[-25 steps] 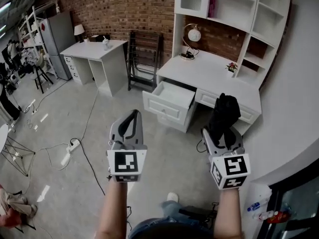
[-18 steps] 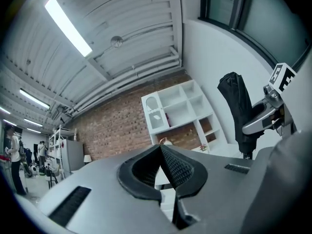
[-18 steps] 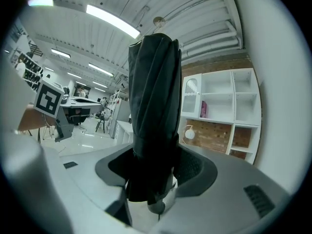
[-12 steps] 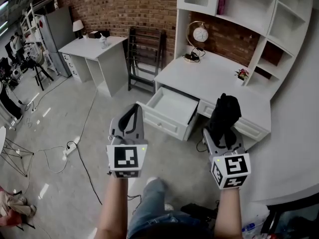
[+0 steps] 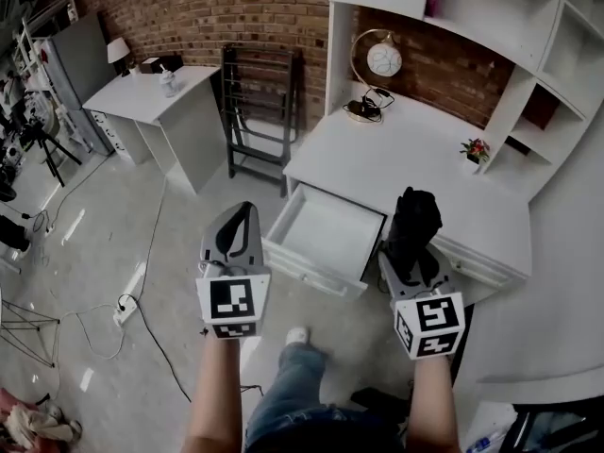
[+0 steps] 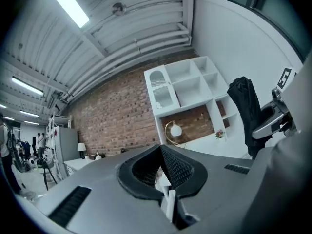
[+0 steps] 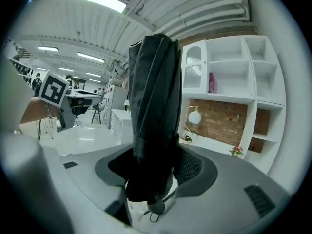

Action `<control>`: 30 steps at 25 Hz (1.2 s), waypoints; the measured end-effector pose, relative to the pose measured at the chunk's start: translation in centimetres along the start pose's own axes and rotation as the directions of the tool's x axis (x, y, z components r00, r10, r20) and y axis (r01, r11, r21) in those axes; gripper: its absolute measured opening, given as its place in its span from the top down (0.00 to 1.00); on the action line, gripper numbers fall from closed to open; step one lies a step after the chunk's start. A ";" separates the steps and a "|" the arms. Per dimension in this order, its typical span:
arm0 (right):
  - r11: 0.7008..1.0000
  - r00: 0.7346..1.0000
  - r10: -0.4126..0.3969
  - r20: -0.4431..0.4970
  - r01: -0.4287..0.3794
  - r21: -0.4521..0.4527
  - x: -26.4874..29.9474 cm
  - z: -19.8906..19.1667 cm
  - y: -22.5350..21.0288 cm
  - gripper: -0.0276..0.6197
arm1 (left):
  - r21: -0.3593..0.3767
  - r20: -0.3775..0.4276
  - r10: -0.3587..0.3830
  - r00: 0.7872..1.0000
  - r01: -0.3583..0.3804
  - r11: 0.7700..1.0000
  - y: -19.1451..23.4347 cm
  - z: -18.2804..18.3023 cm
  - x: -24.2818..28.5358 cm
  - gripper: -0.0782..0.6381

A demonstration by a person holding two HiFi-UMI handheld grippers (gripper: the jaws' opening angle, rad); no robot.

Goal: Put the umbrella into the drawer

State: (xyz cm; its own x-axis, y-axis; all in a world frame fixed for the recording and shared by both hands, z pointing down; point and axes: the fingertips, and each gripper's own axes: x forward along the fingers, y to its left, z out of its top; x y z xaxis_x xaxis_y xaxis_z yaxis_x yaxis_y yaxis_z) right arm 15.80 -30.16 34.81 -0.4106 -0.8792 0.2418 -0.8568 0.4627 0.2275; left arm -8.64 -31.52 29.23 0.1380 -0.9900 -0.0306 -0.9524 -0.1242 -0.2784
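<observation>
The right tongs [image 5: 412,249] are clamped on a folded black umbrella [image 5: 416,221]. The right gripper view shows the two jaws pressed against the lower part of the bundle. The umbrella [image 7: 154,101] stands upright out of the right tongs [image 7: 155,172], with its fabric wrapped tight and a small loop hanging at the bottom end. In the head view it sits over the front edge of the white tabletop [image 5: 377,163], just right of the drawer [image 5: 311,270]. The drawer is pulled well out from under that edge, and the umbrella is not in it.

The left tongs [image 5: 240,221] are over the grey floor [image 5: 123,225], just beside the drawer's front left corner and apart from it. In the left gripper view the jaws of the left tongs [image 6: 160,152] meet at their tips and hold nothing. The umbrella [image 6: 246,108] shows at that view's right side.

At the tabletop's back edge stand a globe lamp [image 5: 379,58] towards the left and a small potted flower [image 5: 475,148] towards the right corner. White shelves [image 5: 491,12] rise above them against a brick wall [image 5: 217,8]. The person's trouser leg [image 5: 288,399] shows at the bottom of the head view, between the two forearms.
</observation>
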 end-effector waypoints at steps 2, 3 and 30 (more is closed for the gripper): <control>1.000 0.999 0.004 -0.033 -0.004 0.007 4.3 -0.3 -0.2 0.60 | 0.000 -0.015 -0.025 1.000 0.025 1.000 1.2 -1.3 3.8 0.89; 1.000 0.999 0.008 -0.051 -0.007 0.008 6.5 -0.6 -0.2 0.60 | -0.002 -0.022 -0.037 0.999 0.037 0.999 1.8 -2.0 5.6 0.89; 0.898 0.498 0.437 -0.749 -0.285 0.334 33.0 -30.1 10.4 0.60 | -0.074 -0.288 -0.247 0.925 0.236 0.969 2.7 -18.6 25.7 0.89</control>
State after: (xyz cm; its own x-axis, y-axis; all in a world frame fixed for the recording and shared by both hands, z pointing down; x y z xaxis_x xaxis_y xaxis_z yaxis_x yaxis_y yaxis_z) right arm 2.70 -50.98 73.52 -0.3452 -0.1501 0.9264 -0.7567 0.6284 -0.1802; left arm -12.67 -58.59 45.53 0.2851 -0.9046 0.3169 -0.9104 -0.3590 -0.2056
